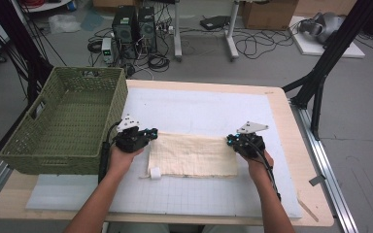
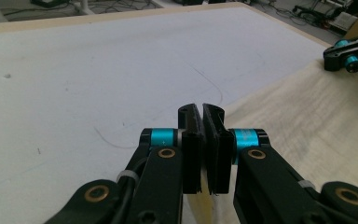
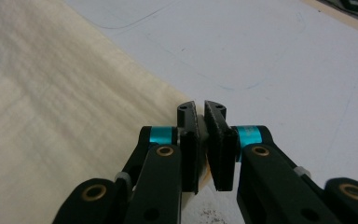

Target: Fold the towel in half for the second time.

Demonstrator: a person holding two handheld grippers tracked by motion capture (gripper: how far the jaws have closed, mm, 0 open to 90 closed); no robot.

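The cream-coloured woven cloth (image 1: pixel 193 155), folded into a long rectangle, lies flat on the white gridded foam mat (image 1: pixel 199 109) that covers the light wooden table (image 1: pixel 301 145), slightly nearer the person's edge than the middle. We note a small white tag (image 1: pixel 154 172) at its near left corner, resting on the mat.

The left gripper (image 1: pixel 151 134) sits at the cloth's far left corner. In the left gripper view (image 2: pixel 202 112) its black jaws stand pressed together with a strip of the cream fabric caught between them low down; we record it as clamped on the cloth. The right gripper (image 1: pixel 229 141) sits at the far right corner. In the right gripper view (image 3: pixel 201 108) its jaws are likewise drawn together, and a sliver of cloth edge shows between the pads; we record it as clamped on the cloth too. The two grippers face each other across the cloth's far edge, each held by a hand coming from the near side of the table.

A green woven rectangular basket (image 1: pixel 19 150) with handle cut-outs stands on the table's left end, just beside the left gripper and clear of the cloth. Its inside appears bare.
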